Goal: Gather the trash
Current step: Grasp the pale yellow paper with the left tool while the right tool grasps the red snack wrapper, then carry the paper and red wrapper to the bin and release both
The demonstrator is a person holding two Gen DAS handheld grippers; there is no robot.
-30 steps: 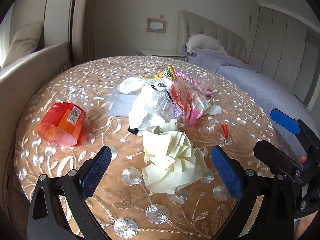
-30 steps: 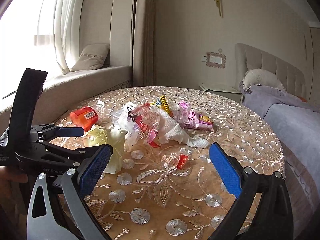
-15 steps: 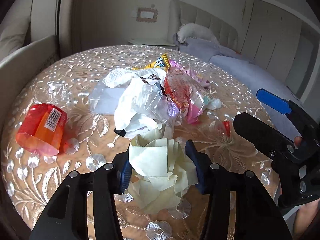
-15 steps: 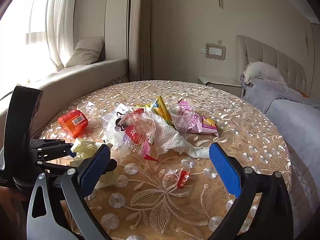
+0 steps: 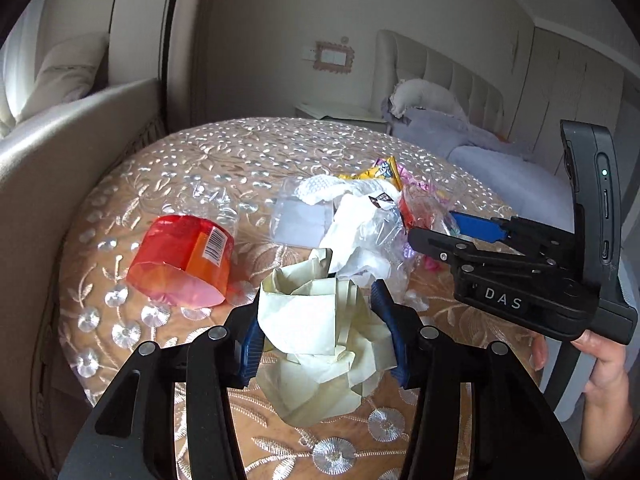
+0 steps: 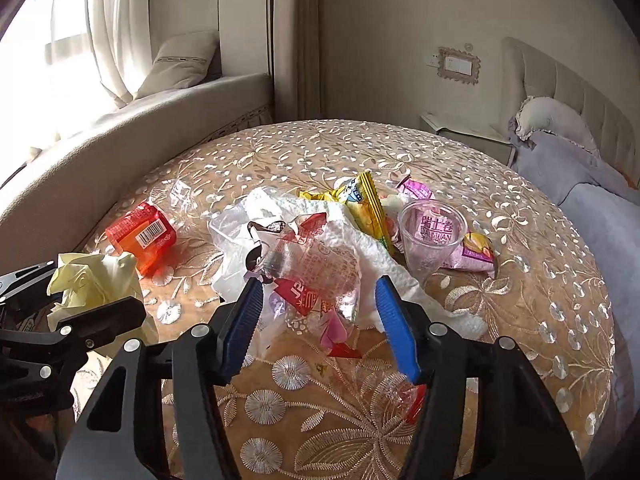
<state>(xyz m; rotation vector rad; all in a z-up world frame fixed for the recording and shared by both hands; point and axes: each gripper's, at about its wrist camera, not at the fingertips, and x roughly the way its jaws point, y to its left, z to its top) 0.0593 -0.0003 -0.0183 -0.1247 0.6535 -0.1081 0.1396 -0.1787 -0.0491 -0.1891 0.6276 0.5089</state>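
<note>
My left gripper (image 5: 322,336) is shut on a crumpled pale yellow paper (image 5: 316,336), which also shows at the left of the right wrist view (image 6: 96,284). My right gripper (image 6: 320,316) has its jaws closed in around a clear plastic wrapper with red print (image 6: 316,276) at the near side of the trash pile. The pile holds white tissue (image 6: 360,232), a yellow snack packet (image 6: 364,204), a clear plastic cup (image 6: 432,236) and a pink packet (image 6: 472,252). A red-orange plastic wrapper (image 5: 184,264) lies apart on the left.
The trash lies on a round table with a gold embroidered cloth (image 6: 520,320). A beige window bench (image 6: 120,136) curves behind the table on the left. A bed with grey bedding (image 6: 592,184) stands to the right. A small red scrap (image 6: 416,400) lies near my right finger.
My left gripper closed on the yellow paper and lifted it. My right gripper moved forward to the pile and narrowed its jaws around the clear wrapper.
</note>
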